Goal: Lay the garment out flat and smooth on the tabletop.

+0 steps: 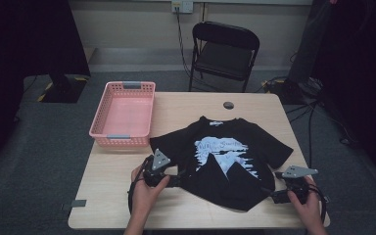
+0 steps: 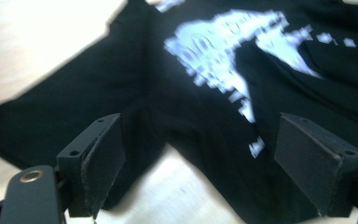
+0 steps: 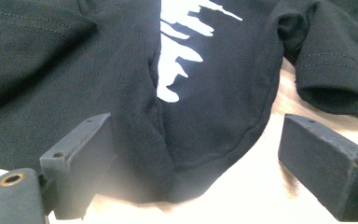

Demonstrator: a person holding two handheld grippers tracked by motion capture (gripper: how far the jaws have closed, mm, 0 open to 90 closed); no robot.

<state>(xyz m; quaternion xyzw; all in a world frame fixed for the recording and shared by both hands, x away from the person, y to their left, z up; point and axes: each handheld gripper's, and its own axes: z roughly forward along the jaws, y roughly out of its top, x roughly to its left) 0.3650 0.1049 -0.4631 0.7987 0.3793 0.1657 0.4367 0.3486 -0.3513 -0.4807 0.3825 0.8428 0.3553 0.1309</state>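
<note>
Left claw (image 1: 176, 177): jaws apart, nothing gripped, at shirt's (image 1: 215, 161) left lower edge, placed for next pinch. Right claw (image 1: 273, 196): jaws apart around bottom hem, unclamped. Shirt lies print-up mid-surface (image 1: 117, 196), hem partly folded up. Pink basket (image 1: 123, 113) rear left, likely destination.

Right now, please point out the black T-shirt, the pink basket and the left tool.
black T-shirt (image 1: 215, 128): high view, on the black chest below the collar.
pink basket (image 1: 122, 140): high view, on its near rim.
left tool (image 2: 200, 163): left gripper view, midway between its two open jaws.
</note>
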